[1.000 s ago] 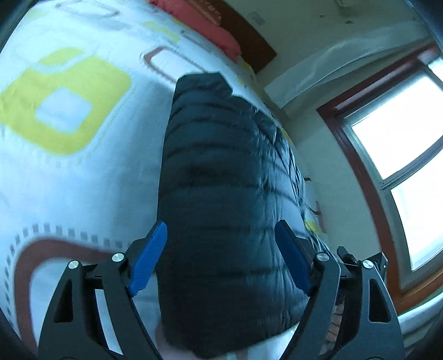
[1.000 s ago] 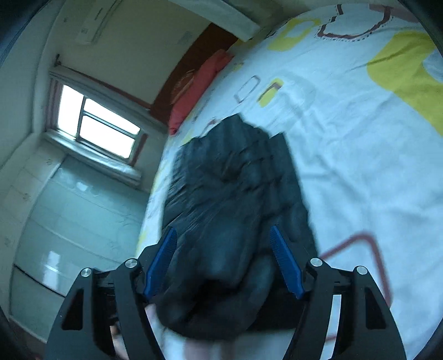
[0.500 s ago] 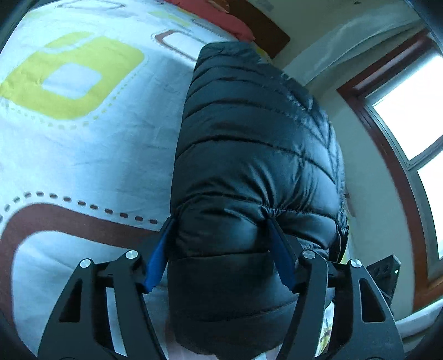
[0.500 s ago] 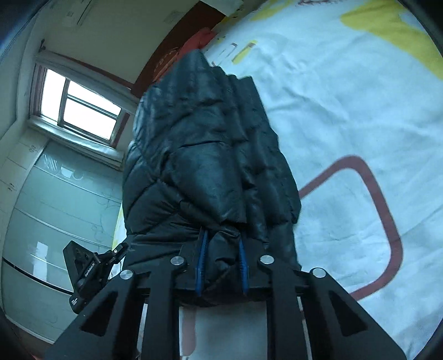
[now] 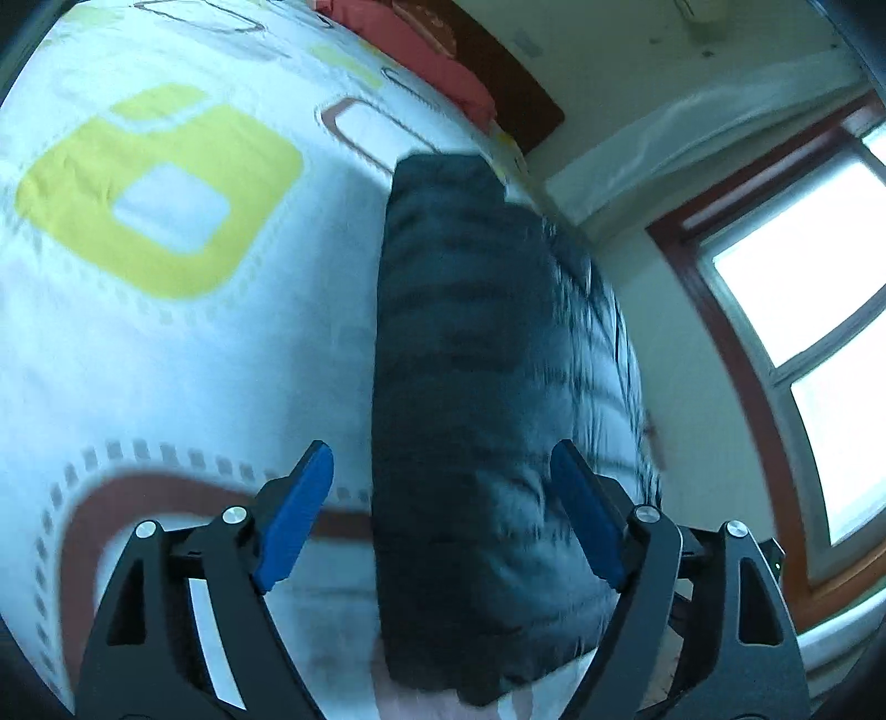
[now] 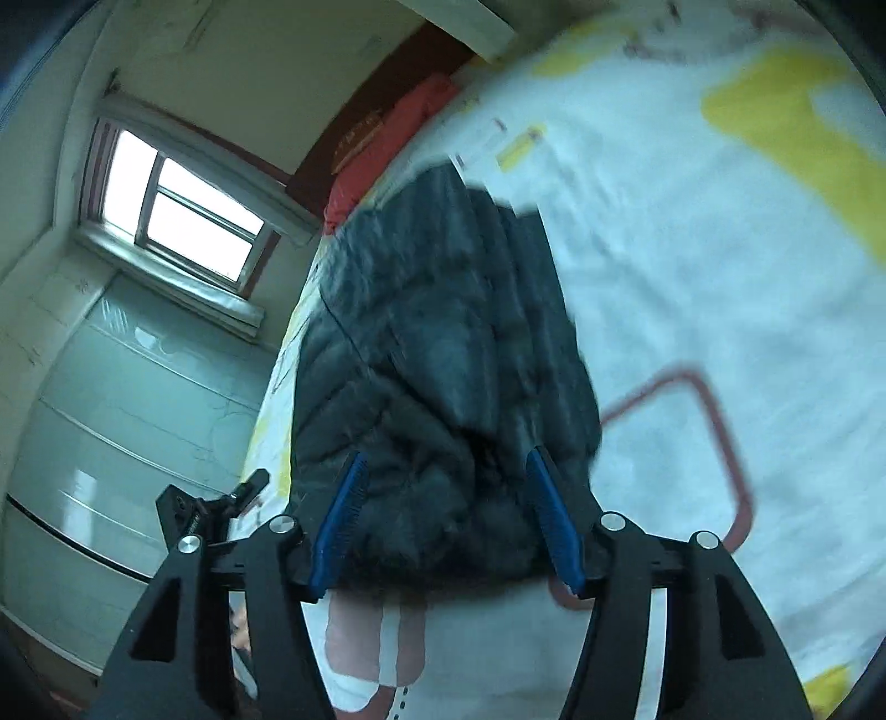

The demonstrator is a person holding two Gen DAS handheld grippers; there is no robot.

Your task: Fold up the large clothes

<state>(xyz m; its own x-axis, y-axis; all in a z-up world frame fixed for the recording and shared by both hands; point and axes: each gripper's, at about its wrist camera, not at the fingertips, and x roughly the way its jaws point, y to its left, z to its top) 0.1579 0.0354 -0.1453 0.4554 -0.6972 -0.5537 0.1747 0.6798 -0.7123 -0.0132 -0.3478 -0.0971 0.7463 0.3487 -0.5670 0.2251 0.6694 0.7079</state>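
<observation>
A black quilted puffer jacket [image 5: 487,399] lies folded into a long narrow bundle on the bed, running away from me. It also shows in the right wrist view [image 6: 443,376]. My left gripper [image 5: 443,515] is open, its blue fingers [image 5: 293,515] spread wide on either side of the jacket's near end. My right gripper [image 6: 448,520] is open too, its blue pads [image 6: 554,520] apart around the jacket's near edge, not pinching it. Both views are motion-blurred.
The bed sheet [image 5: 166,360] is white with yellow and brown square patterns. A red pillow [image 5: 421,50] and dark headboard [image 5: 498,66] lie at the far end. A window [image 5: 803,277] and a wall stand beside the bed. The left gripper's body [image 6: 205,509] shows in the right wrist view.
Half a second ago both grippers were closed on the jacket's near end and held it raised. Now both have opened and the jacket lies lower on the bed.
</observation>
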